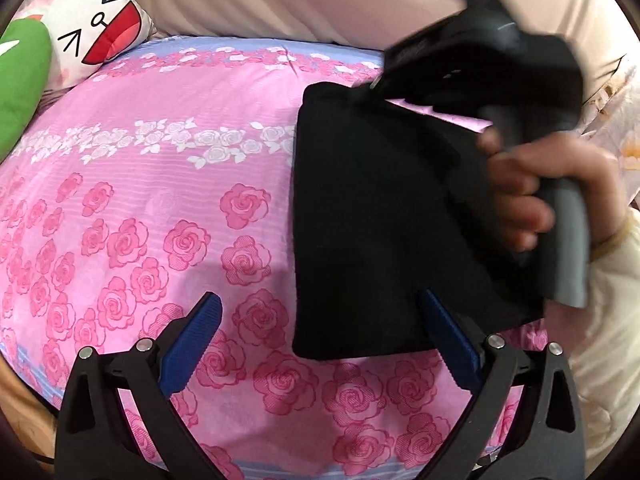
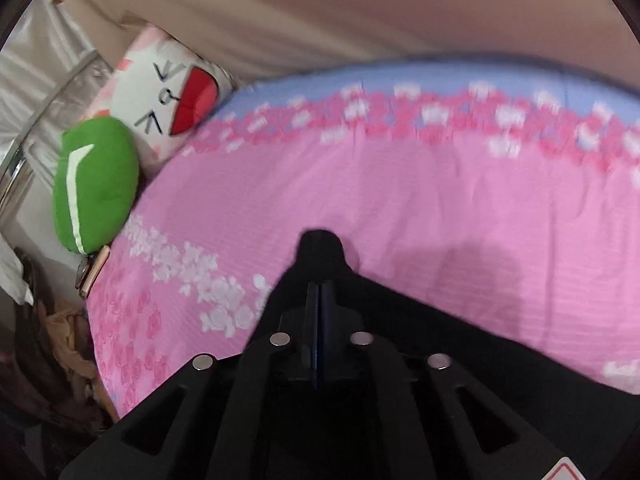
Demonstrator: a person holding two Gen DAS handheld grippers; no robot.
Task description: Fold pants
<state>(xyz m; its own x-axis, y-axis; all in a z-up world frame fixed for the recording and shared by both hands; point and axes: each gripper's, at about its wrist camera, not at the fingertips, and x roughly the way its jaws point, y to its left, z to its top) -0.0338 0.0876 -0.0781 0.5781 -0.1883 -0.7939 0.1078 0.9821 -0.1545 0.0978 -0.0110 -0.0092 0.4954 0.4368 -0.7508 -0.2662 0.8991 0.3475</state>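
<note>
right tongs [image 2: 318,304] pinching black pants [image 1: 380,216], fold hidden

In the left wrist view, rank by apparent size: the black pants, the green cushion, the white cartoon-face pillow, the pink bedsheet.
1. Pink bedsheet
2. Black pants
3. and 4. White cartoon-face pillow and green cushion: similar, and both are cut by the frame edge, so unranked.

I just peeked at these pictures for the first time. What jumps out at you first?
The bright pink rose-patterned bedsheet fills almost everything. On it, the folded black fabric pants hang pinched at the top corner in the right claw, while the left claw waits open near their bottom edge. Far left, a white laughing-face pillow sits beside a green plush cushion.
</note>
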